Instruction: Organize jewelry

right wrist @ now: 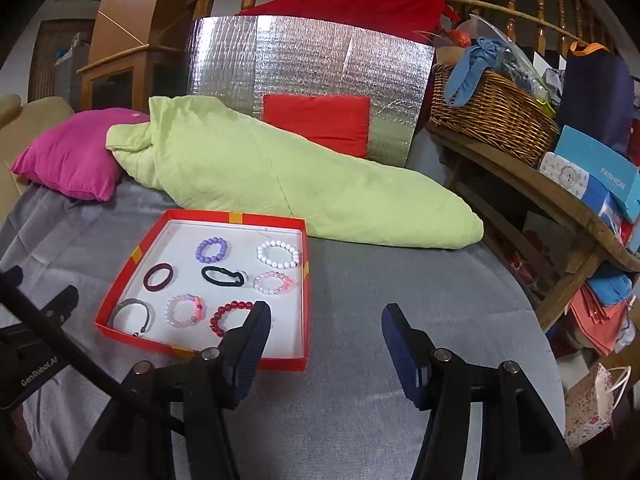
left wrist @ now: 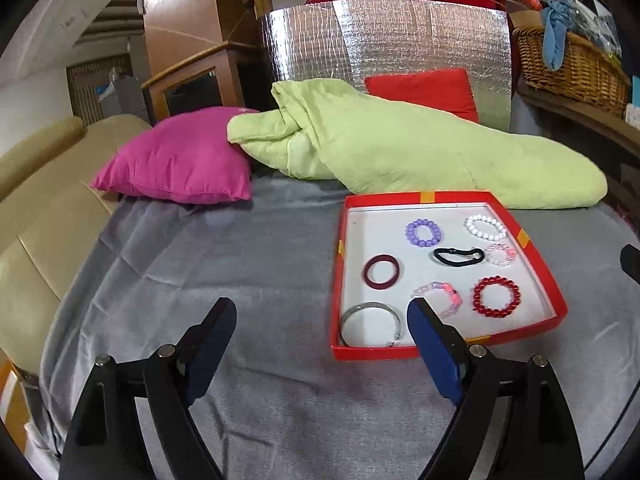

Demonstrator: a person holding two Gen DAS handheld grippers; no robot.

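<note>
A shallow red box lid (left wrist: 544,276) (right wrist: 120,292) with a white floor lies on a grey cloth. In it lie several bracelets: purple beads (left wrist: 424,233) (right wrist: 211,249), white beads (left wrist: 485,227) (right wrist: 278,254), a black hair tie (left wrist: 458,257) (right wrist: 222,276), a maroon ring (left wrist: 381,272) (right wrist: 158,277), red beads (left wrist: 496,296) (right wrist: 228,316), two pink bead bracelets (left wrist: 440,298) (right wrist: 185,311) and a silver bangle (left wrist: 370,322) (right wrist: 132,315). My left gripper (left wrist: 322,316) is open and empty over the cloth left of the box. My right gripper (right wrist: 326,320) is open and empty at the box's right front corner.
A green quilt (left wrist: 400,148) (right wrist: 300,188) and a magenta pillow (left wrist: 180,164) (right wrist: 68,152) lie behind the box. A foil panel (right wrist: 312,64) with a red cushion (right wrist: 320,120) stands at the back. A wicker basket (right wrist: 492,116) sits on a wooden shelf at right.
</note>
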